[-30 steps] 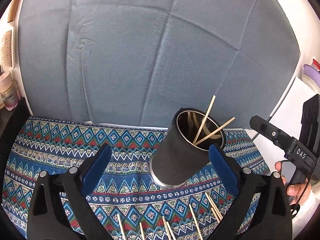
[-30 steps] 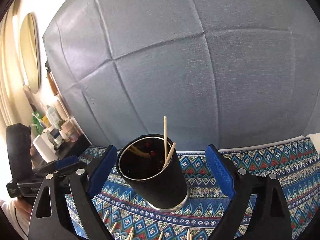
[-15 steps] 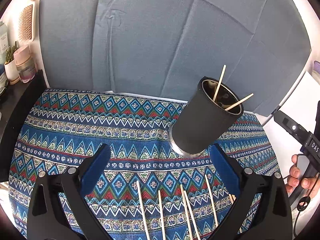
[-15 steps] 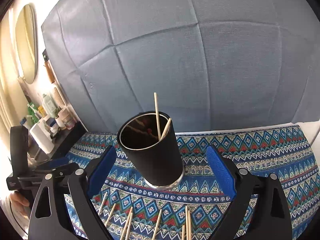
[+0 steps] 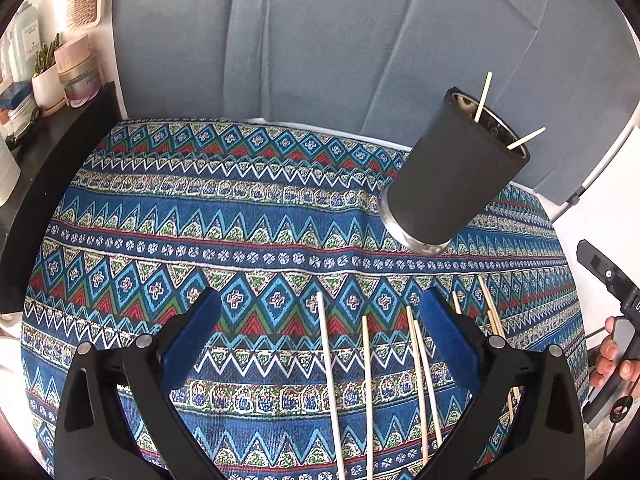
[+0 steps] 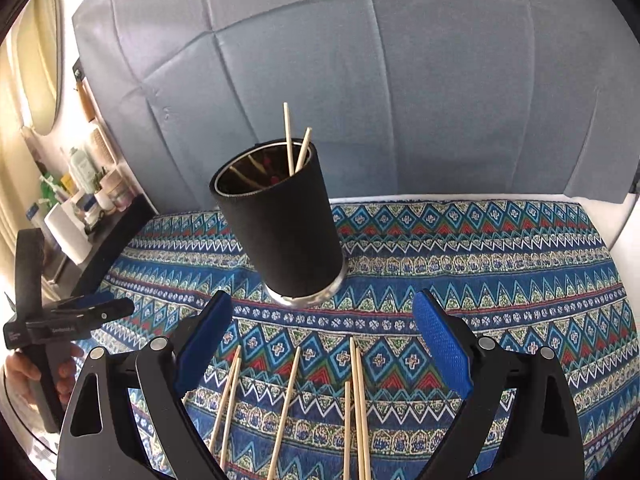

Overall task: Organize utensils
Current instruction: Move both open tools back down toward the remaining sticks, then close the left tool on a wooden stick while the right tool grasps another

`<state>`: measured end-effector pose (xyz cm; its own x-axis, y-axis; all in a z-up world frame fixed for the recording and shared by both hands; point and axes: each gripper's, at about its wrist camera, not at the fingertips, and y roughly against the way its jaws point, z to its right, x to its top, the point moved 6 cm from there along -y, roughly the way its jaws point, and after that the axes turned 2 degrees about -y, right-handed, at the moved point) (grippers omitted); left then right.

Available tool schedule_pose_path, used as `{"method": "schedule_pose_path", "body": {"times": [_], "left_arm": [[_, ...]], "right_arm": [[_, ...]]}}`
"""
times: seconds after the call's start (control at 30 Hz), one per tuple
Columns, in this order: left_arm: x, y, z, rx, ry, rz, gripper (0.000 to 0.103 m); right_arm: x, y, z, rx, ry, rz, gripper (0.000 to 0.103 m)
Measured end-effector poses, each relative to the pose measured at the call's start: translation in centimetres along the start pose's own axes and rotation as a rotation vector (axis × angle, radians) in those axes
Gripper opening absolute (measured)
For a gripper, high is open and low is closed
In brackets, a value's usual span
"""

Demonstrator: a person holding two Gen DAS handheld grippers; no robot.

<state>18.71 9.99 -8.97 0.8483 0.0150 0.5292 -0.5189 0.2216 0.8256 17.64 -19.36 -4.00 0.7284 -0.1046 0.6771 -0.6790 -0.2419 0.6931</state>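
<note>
A black cylindrical holder with a metal base stands upright on the patterned cloth, with two wooden chopsticks poking out of it. Several loose chopsticks lie on the cloth in front of it. My left gripper hovers open above the cloth, left of and nearer than the holder, with nothing between its blue pads. My right gripper is open too, just in front of the holder and above the loose chopsticks. Each gripper also shows at the edge of the other's view, held by a hand.
The blue patterned cloth covers the table, and a grey fabric backdrop rises behind it. A black shelf on the left carries jars, bottles and a small plant. A white surface borders the cloth on the right.
Both grippers have drawn back and tilted down from the holder, so more cloth and the loose chopsticks came into view. The left gripper has also shifted to the left. Both stay open.
</note>
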Motion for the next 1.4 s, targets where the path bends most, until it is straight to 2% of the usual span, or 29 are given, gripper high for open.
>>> {"method": "schedule_pose_path", "body": {"times": [0.4, 0.77, 1.0, 1.13, 1.17, 1.2, 1.23, 1.4], "left_arm": [[-4.6, -2.7, -1.7, 0.029, 0.015, -0.144, 0.097], [-7.9, -4.2, -2.8, 0.057, 0.017, -0.252, 0.097], [-8.8, -4.2, -2.4, 0.079, -0.028, -0.260, 0.097], [-9.0, -4.3, -2.2, 0.090, -0.043, -0.258, 0.097], [-9.1, -4.3, -2.1, 0.097, -0.052, -0.260, 0.097], [-9.2, -4.4, -1.9, 0.106, -0.064, -0.263, 0.097], [-9.2, -4.6, -1.7, 0.113, -0.074, -0.266, 0.097], [-9.3, -5.3, -0.9, 0.154, -0.106, -0.274, 0.097]], "right_arm": [[-6.3, -1.1, 1.0, -0.043, -0.022, -0.125, 0.087], [-11.6, -1.8, 1.4, -0.010, -0.092, -0.246, 0.087], [-14.3, -2.3, 0.7, 0.068, -0.094, -0.345, 0.087], [-15.1, -2.6, 0.6, 0.082, -0.097, -0.372, 0.086], [-15.2, -2.7, 0.6, 0.088, -0.099, -0.378, 0.084], [-15.3, -2.7, 0.5, 0.097, -0.099, -0.381, 0.077], [-15.3, -2.7, 0.6, 0.106, -0.099, -0.385, 0.074], [-15.9, -3.1, 0.3, 0.094, -0.072, -0.410, 0.071]]}}
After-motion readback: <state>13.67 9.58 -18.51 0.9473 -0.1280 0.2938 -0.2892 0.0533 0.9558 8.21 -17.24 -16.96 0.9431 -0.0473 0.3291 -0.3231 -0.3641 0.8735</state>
